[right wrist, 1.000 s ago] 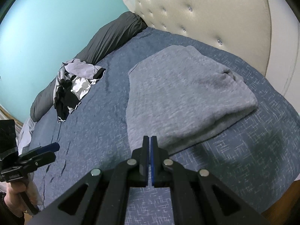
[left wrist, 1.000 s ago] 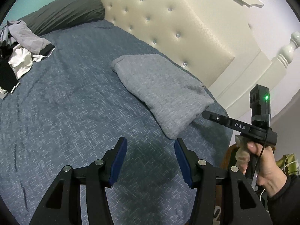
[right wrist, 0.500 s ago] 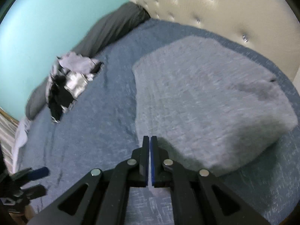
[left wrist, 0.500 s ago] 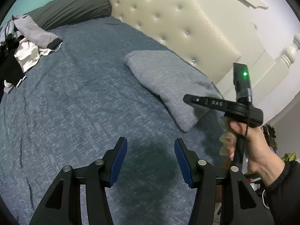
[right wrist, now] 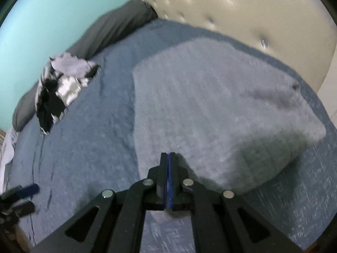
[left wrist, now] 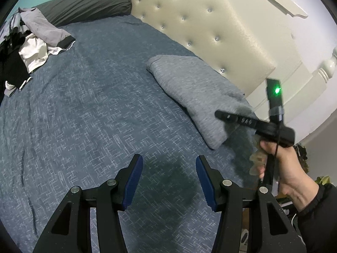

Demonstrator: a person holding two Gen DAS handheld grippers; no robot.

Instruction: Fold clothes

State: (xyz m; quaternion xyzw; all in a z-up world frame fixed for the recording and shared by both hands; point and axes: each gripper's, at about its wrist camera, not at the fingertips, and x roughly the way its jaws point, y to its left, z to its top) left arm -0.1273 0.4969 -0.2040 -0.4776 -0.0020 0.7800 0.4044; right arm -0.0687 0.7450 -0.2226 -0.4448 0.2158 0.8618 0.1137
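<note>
While my left claw (left wrist: 168,181) hangs half-open and empty over the blue bed (left wrist: 88,109), my right claw (right wrist: 168,158), pinched shut on nothing, sits at the folded grey garment's (right wrist: 210,109) near edge; farther off, the unfolded clothes pile (left wrist: 27,48) lies beside the dark pillow (left wrist: 84,4).
</note>
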